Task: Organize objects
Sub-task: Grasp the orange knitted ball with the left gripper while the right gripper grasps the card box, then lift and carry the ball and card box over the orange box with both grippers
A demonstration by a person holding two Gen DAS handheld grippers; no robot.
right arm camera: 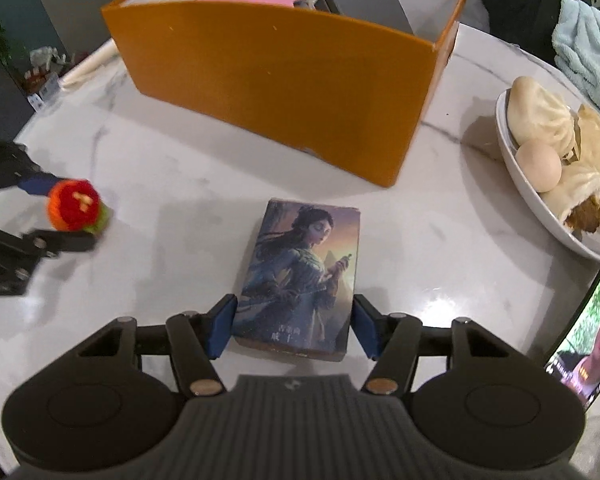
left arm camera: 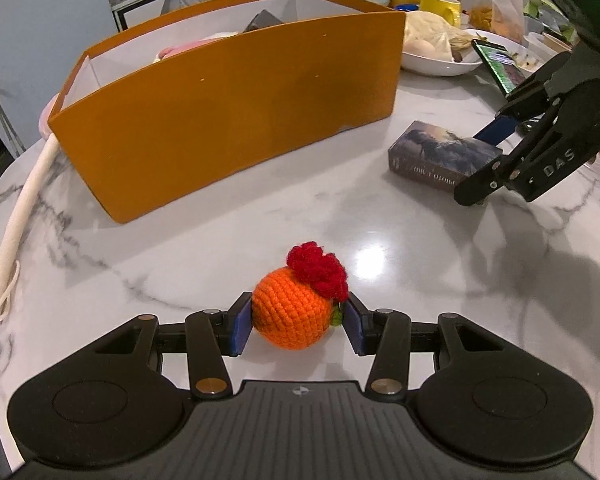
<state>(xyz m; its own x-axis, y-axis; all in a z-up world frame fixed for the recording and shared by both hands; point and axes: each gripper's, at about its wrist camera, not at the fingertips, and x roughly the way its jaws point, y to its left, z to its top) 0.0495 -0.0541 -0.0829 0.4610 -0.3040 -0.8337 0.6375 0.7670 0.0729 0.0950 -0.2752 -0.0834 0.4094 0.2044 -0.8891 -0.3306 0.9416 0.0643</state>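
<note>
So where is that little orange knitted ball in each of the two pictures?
Left wrist view: the knitted ball sits low in the middle, between the left gripper fingers.
Right wrist view: the same ball is at the left edge, between those fingers.
Shared landmark: the orange box, behind the ball in both.

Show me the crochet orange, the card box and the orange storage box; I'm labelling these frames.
crochet orange [left arm camera: 290,316]: left wrist view, on its orange knitted body.
card box [right arm camera: 300,276]: right wrist view, on the illustrated top face.
orange storage box [left arm camera: 228,128]: left wrist view, on its near outer wall.
</note>
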